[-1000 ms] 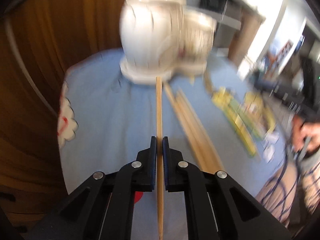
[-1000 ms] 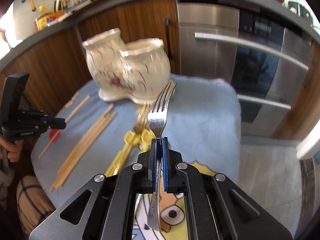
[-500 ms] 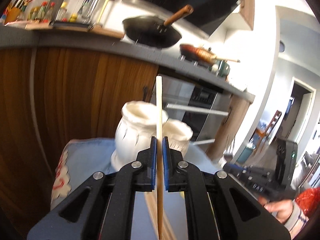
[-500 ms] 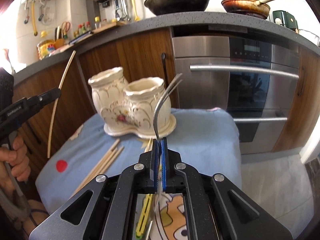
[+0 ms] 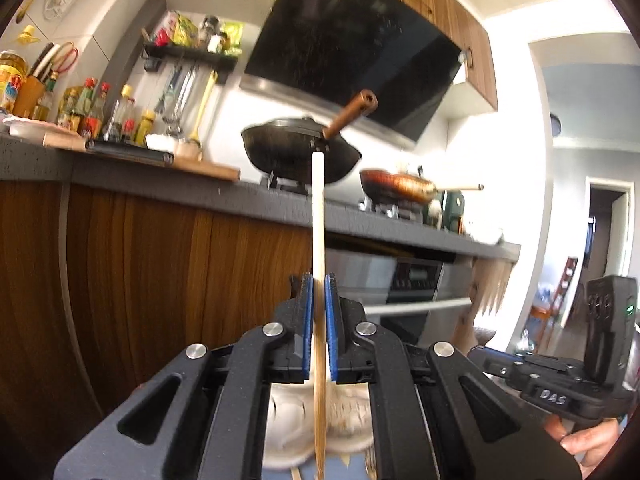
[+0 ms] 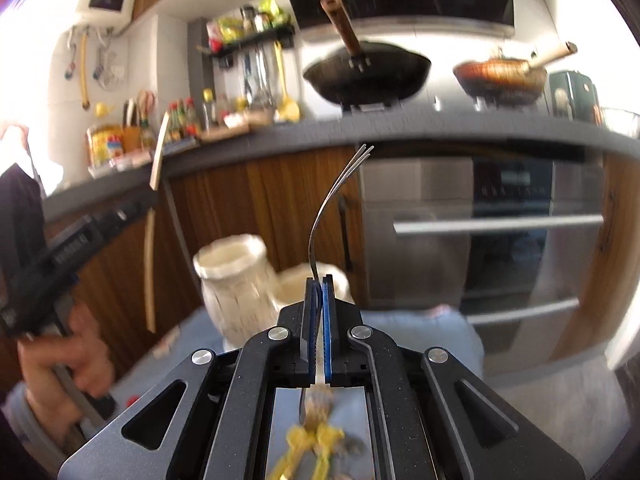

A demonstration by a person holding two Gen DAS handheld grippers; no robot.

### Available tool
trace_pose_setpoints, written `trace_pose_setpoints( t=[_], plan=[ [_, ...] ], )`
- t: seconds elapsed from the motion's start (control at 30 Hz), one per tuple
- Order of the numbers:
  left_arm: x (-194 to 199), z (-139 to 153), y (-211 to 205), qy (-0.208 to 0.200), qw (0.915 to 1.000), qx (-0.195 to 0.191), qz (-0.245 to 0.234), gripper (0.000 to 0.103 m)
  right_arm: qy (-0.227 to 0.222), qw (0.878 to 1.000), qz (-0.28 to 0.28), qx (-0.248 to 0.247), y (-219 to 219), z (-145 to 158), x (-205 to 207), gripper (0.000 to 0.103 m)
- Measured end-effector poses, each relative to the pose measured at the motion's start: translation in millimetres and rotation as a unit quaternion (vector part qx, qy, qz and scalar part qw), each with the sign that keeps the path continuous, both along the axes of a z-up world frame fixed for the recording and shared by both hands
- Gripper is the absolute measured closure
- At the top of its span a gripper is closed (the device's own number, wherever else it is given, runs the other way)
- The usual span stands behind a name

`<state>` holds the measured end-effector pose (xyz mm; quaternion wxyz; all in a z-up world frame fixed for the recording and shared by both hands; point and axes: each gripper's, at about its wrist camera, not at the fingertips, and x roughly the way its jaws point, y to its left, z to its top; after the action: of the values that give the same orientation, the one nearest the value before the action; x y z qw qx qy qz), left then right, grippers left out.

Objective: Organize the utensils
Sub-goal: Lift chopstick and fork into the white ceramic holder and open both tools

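My left gripper [image 5: 319, 288] is shut on a wooden chopstick [image 5: 317, 220] that stands upright, its top end in front of the wok. Below its jaws shows part of the cream ceramic utensil holder [image 5: 288, 416]. My right gripper [image 6: 319, 286] is shut on a steel fork [image 6: 334, 196], held upright and seen edge-on with its tines up. The two-pot holder [image 6: 236, 280] stands on the blue cloth [image 6: 420, 324] just beyond the right gripper. In the right wrist view the left gripper [image 6: 148, 196] with its chopstick [image 6: 151, 264] is at the left, held by a hand.
Loose forks with yellow handles [image 6: 316, 440] lie on the cloth under the right gripper. Behind are wooden cabinets [image 5: 140, 272], an oven [image 6: 500, 232], and a counter with a black wok [image 5: 300, 152] and a pan [image 6: 500, 76]. The right gripper's body [image 5: 560, 384] shows at lower right.
Both grippers have risen and tipped up from the table, carrying the chopstick and the fork. The holder has dropped low in both views and the counter now fills the upper half.
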<state>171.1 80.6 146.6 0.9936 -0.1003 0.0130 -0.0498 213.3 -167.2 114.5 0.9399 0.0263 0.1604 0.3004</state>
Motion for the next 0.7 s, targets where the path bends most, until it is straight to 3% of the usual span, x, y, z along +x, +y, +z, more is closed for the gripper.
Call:
trace_pose_setpoints(
  t=[0.17,0.5,0.7],
  plan=[
    [21,10,7,-0.032,0.9995,-0.005,0.005,0.097,-0.038,0.999,0.000,0.009,20,18,9,0.099],
    [65,13,19,-0.059,0.9978,-0.024,0.015,0.097,-0.066,0.998,0.001,0.024,34,35,36,0.099],
    [81,-10,12,-0.019,0.9997,-0.006,0.017,0.097,-0.067,0.998,-0.005,0.007,46,25,48,0.099]
  ],
)
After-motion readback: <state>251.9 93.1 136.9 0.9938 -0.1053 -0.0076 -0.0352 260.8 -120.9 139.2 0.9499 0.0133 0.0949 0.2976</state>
